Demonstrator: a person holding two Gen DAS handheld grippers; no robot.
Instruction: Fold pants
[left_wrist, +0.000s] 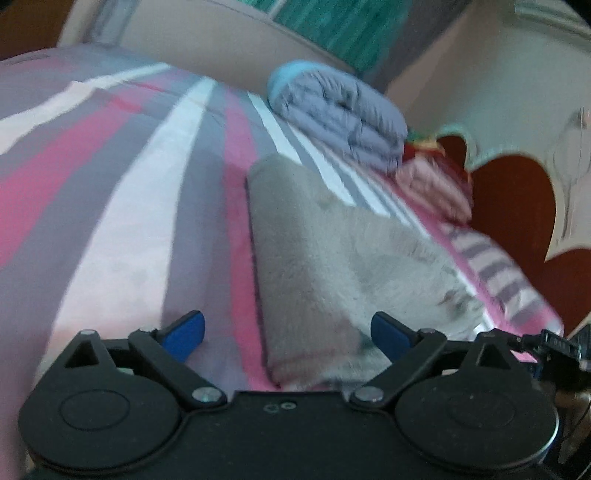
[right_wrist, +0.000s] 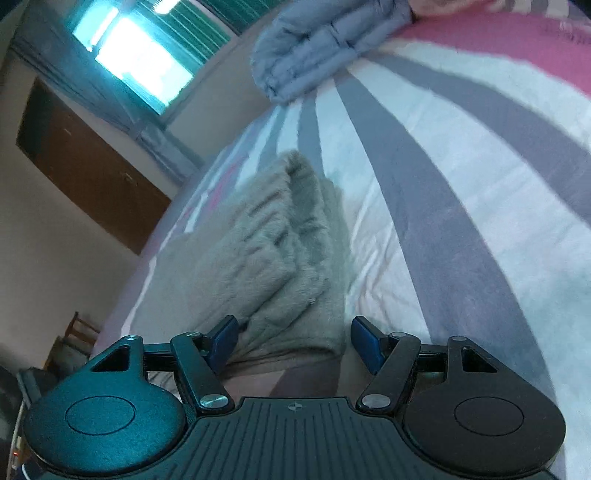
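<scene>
Left wrist view, one folded grey pants (left_wrist: 317, 258) long axis running away from me, my left gripper (left_wrist: 288, 334) wide, empty, my right gripper (right_wrist: 291, 341) spread, gripping nothing, one blue folded blanket (left_wrist: 343, 118) beyond.

Home bedroom. Bed with striped pink, grey and white cover (left_wrist: 122, 206); folded blue-grey blanket (left_wrist: 343, 122) at its far edge. Brown wooden door (right_wrist: 88, 170), window (right_wrist: 136, 62) with teal curtains, cream walls.

Left tool (left_wrist: 288, 336) black with blue pads, silver screws, right tool (right_wrist: 291, 341) alike, ribbed base
</scene>
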